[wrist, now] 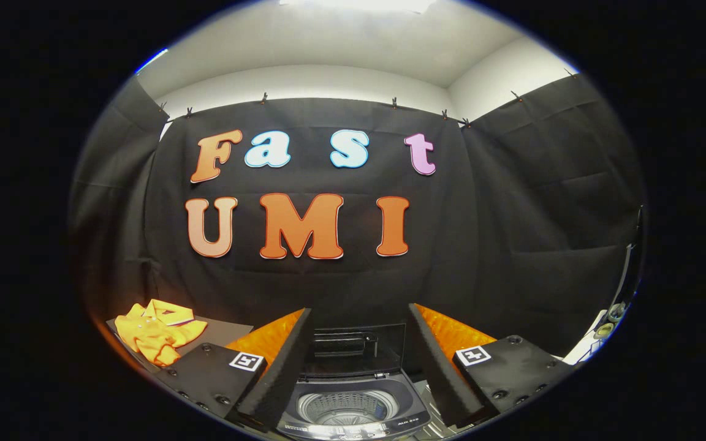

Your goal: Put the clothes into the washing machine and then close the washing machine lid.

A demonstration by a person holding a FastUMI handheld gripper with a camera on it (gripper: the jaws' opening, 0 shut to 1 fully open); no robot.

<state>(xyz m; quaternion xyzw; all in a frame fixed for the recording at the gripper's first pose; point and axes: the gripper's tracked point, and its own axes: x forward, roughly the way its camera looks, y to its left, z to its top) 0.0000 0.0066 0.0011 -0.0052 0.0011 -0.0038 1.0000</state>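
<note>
Black-draped booth, washing machine [353,401] lid raised between the spread, empty gripper [359,349] fingers, orange clothes [157,331] off left

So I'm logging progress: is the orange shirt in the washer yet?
No, the orange shirt lies beside the open washer, off to the side of the open, empty gripper.

Washing machine [353,407] is cut off at the near side; only the drum opening and part of the top rim are seen between the spread fingers of the gripper [359,355]. Lid [353,346] stands raised behind the drum, its sides hidden by the fingers. Panel markings are too small to read. Orange garment [157,331] is crumpled, type unclear. Small objects [607,324] at far right are cut off, unidentifiable.
</note>
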